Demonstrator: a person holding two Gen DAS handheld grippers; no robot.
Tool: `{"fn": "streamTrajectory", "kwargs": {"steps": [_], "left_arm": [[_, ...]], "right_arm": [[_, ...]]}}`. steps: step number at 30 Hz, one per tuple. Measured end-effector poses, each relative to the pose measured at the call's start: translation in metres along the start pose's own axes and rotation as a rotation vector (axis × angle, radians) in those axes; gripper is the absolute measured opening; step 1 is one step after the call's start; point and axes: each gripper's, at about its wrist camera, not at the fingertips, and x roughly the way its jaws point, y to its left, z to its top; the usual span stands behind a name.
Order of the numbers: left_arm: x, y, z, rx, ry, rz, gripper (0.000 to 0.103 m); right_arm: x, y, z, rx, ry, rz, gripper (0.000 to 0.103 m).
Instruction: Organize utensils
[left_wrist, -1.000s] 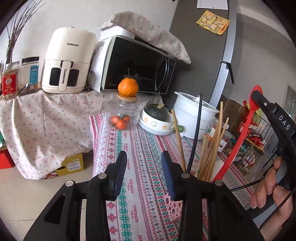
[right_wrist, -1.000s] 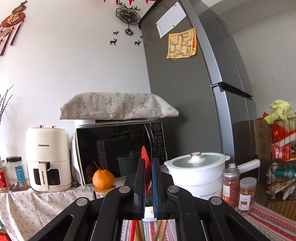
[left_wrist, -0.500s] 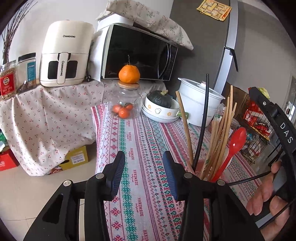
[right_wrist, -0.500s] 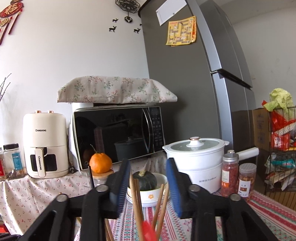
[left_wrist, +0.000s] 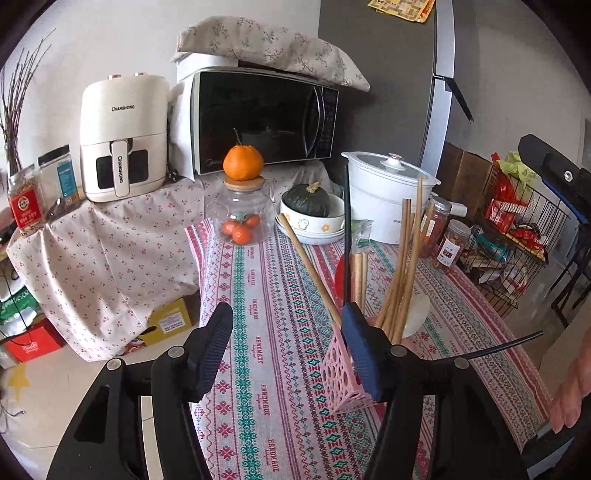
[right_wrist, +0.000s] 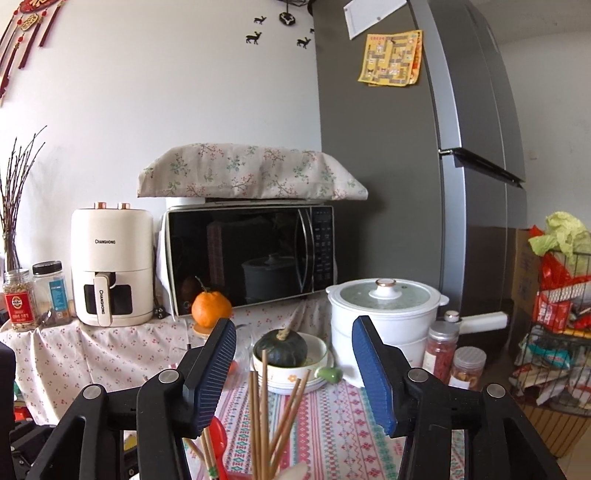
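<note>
Left gripper spread wide over the patterned tablecloth, holding nothing, its right finger just beside the pink perforated holder. Stood in that holder: a bundle of wooden chopsticks fanned upward, one black chopstick upright, one wooden stick leaning far left. Glimpsed behind the sticks, a patch of red; too hidden there to name. Right gripper likewise gaped wide and empty, poised above the same chopsticks, with the red spoon low among them; whether any finger touched a stick could not be told. Farther back on the cloth, a glass jar with a wooden lid, holding small oranges, and a larger orange perched on the lid. Next to it, stacked white bowls carrying a dark green squash. Beyond, a white lidded pot, contents hidden, and two small jars of red and brownish food beside it. At far right, a wire basket stuffed with packets.
</note>
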Motion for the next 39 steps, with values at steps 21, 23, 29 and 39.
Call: {"fn": "streamTrajectory", "kwargs": {"steps": [21, 23, 29, 39], "left_arm": [[-0.111, -0.092, 0.046, -0.045, -0.05, 0.205, 0.097], [-0.119, -0.098, 0.048, -0.049, -0.054, 0.218, 0.097], [-0.14, -0.106, 0.053, -0.093, -0.065, 0.233, 0.097], [-0.155, -0.126, 0.046, -0.022, -0.098, 0.265, 0.097]], "right_arm": [[-0.076, -0.091, 0.064, -0.014, 0.156, -0.112, 0.099], [-0.079, -0.099, 0.067, -0.012, 0.167, -0.116, 0.099], [-0.087, -0.116, 0.076, -0.025, 0.201, -0.131, 0.1], [-0.085, -0.117, 0.075, -0.042, 0.259, -0.1, 0.101]]}}
